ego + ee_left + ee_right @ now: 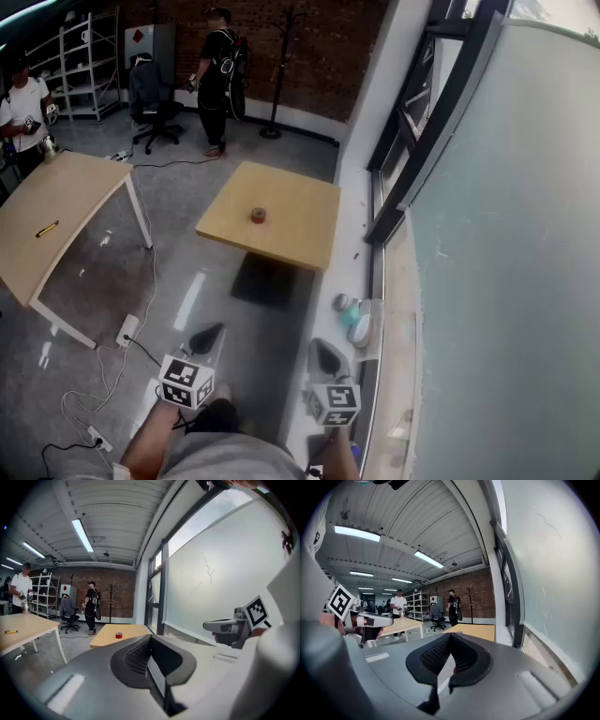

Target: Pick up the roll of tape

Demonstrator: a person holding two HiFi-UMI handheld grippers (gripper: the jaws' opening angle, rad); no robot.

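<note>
The roll of tape (258, 216) is small and red and lies on a square wooden table (291, 234) well ahead of me. Both grippers are held low and near my body, far short of that table. My left gripper (214, 331) is shut with nothing between its pads. In the left gripper view the tape (118, 635) shows beyond the closed left gripper (150, 641), left of its tip. My right gripper (322, 347) also looks shut and empty. In the right gripper view the right gripper (450, 638) points at the table (478, 631) and hides the tape.
A long wooden table (56, 211) with a yellow item (47, 229) stands at the left. Cables and a power strip (127, 330) lie on the floor. A glass wall and window sill (370, 281) run along the right. People, a chair (155, 108) and a coat stand (274, 94) are at the back.
</note>
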